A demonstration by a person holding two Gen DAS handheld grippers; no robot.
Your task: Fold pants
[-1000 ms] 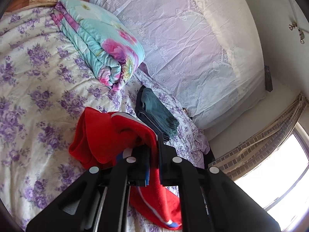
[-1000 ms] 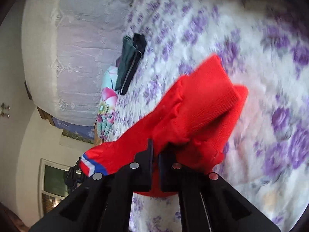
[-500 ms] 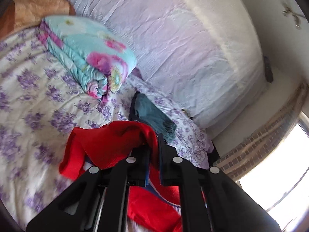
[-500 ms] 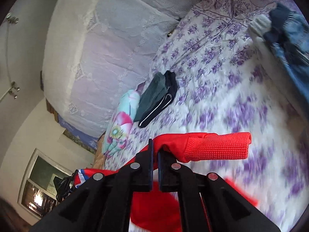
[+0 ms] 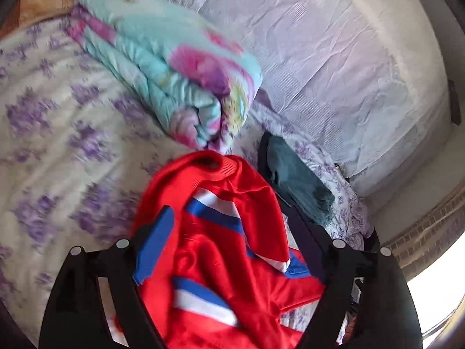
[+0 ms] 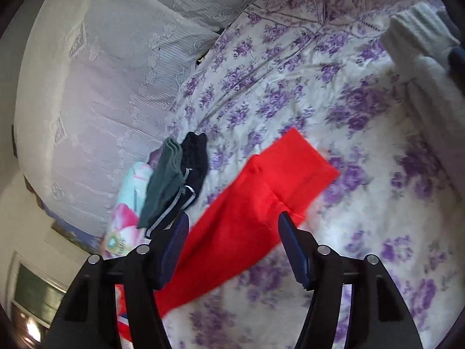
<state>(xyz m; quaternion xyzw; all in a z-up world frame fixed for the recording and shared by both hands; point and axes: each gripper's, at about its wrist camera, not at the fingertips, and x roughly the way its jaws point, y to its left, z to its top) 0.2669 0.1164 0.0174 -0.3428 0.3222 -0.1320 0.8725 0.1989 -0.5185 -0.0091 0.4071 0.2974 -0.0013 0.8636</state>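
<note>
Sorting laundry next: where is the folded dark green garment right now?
The dark green garment lies on the floral bedsheet near the wall-side white cover, stacked on a black garment beside the rolled floral quilt, beyond the red pants.

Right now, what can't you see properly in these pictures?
- Left wrist view: the red pants with blue and white stripes run off the bottom edge, behind the open left gripper.
- Right wrist view: the red leg's lower end passes behind the open right gripper finger.
- Purple-flowered bedsheet: motion-blurred.

No legible txt, labels, brands or nos. anywhere in either view.
</note>
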